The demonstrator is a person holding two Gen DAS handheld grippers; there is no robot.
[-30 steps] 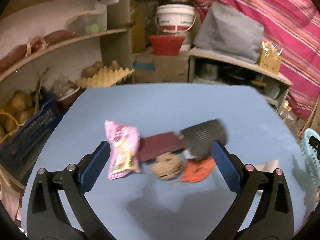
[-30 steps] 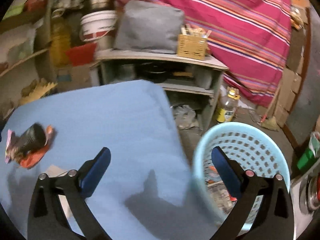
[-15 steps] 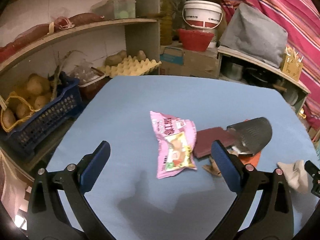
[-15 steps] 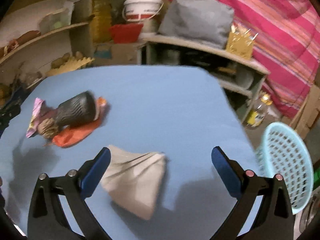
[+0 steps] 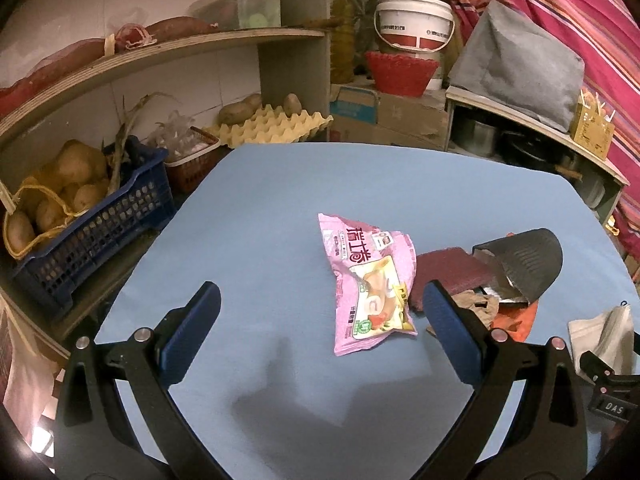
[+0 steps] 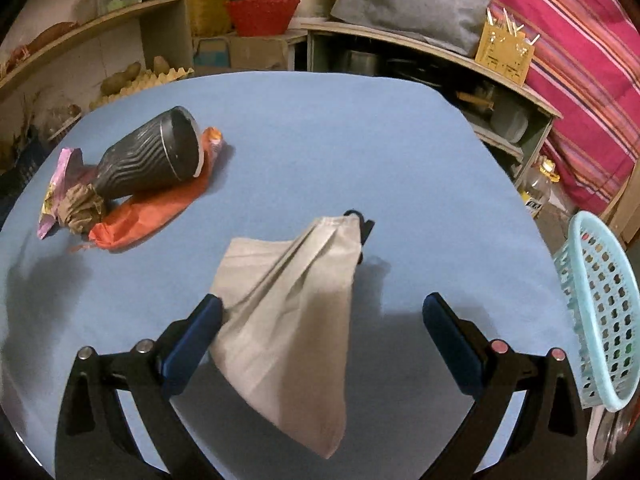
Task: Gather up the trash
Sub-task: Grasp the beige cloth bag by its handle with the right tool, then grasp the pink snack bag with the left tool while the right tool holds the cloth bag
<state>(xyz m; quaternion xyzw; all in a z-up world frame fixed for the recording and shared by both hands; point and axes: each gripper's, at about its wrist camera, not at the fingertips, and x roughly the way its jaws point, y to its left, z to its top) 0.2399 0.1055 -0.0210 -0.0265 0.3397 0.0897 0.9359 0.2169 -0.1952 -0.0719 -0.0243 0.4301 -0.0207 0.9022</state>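
On the blue table [image 5: 280, 200] lies a pink snack wrapper [image 5: 368, 280], with a dark red packet [image 5: 448, 272], a black ribbed cup [image 5: 524, 264] on its side, a crumpled brown paper ball [image 5: 476, 304] and an orange wrapper [image 5: 516, 320] beside it. My left gripper [image 5: 320, 336] is open, the pink wrapper between its fingers and just ahead. My right gripper [image 6: 320, 336] is open over a grey pouch [image 6: 296, 312], which touches its left finger. The cup [image 6: 156, 160], orange wrapper [image 6: 152, 212] and paper ball [image 6: 80, 208] lie to its far left.
A light blue trash basket [image 6: 600, 320] stands off the table's right edge. A blue crate of potatoes [image 5: 80, 216] and an egg tray [image 5: 272, 124] sit left of the table. Shelves with a bucket [image 5: 416, 24] and red bowl [image 5: 400, 72] stand behind.
The left gripper has pulled back and left, so the pink wrapper now lies ahead on the right. The right gripper has swung from the basket to the table and closed in over the grey pouch.
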